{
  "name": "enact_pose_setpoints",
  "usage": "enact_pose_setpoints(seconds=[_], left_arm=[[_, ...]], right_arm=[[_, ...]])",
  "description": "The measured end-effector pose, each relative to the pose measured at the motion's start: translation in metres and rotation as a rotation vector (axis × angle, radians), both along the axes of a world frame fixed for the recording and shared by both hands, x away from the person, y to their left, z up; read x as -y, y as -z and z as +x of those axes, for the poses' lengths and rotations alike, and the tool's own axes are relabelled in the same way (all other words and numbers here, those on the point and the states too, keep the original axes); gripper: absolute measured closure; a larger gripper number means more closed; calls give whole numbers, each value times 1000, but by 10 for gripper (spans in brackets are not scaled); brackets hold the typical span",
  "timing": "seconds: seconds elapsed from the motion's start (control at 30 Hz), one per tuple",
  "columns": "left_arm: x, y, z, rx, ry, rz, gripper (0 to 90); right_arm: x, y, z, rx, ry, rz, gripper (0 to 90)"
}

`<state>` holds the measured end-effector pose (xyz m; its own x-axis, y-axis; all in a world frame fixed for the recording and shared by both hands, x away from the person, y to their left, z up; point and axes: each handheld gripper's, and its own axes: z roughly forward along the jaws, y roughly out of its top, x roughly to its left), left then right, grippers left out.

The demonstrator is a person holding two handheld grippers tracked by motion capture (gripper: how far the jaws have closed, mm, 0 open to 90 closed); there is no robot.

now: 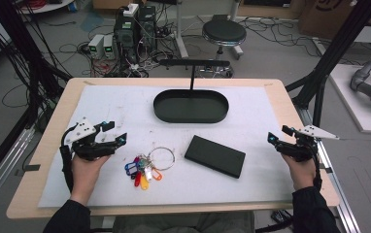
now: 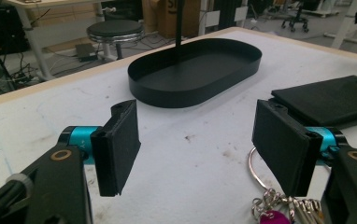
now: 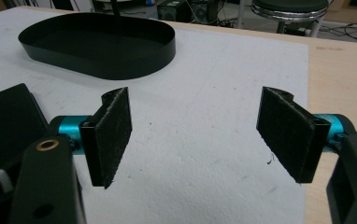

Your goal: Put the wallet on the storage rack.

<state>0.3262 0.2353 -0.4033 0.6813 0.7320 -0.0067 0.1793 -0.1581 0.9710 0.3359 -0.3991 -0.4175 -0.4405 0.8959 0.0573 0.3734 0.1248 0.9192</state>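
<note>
- Bunch of coloured plastic key tags on steel rings [image 1: 144, 170]: in left gripper view cut off at bottom edge, partly behind right-hand jaw pad; only ring arc + a pink tag [image 2: 271, 217] show. Tag lettering too small to read in high view.
- Flat black rectangular case [image 2: 328, 100]: cut by right edge in left gripper view; cut by left edge in right gripper view [image 3: 6, 121].
- Black oval metal tray [image 3: 97, 44]: thin upright post runs out the top edge in both gripper views.
- Person: forearms cut at bottom edge, high view.
</note>
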Motion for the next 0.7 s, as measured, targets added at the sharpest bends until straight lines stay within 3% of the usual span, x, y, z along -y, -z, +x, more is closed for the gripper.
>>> enact_pose_setpoints(seconds=[0.1,0.2,0.27,0.37,0.4,0.5,0.7], left_arm=[[3,0,1,-7,20,-8,319],[11,-1,3,-13,50,8,320],[21,-1,5,-41,90,15,319],[27,-1,7,-51,112,33,349],[34,0,9,-66,135,53,351],[41,3,14,-112,152,70,367],[53,9,21,-162,154,120,404]], right_arm=[[0,1,1,-3,0,0,270],[-1,2,4,-8,-1,-13,270],[-2,3,5,-15,-1,-14,270],[-2,3,5,-16,-2,-20,270],[-2,3,5,-18,2,-19,270],[-1,3,5,-16,4,-22,270],[-2,3,4,-19,5,-26,270]])
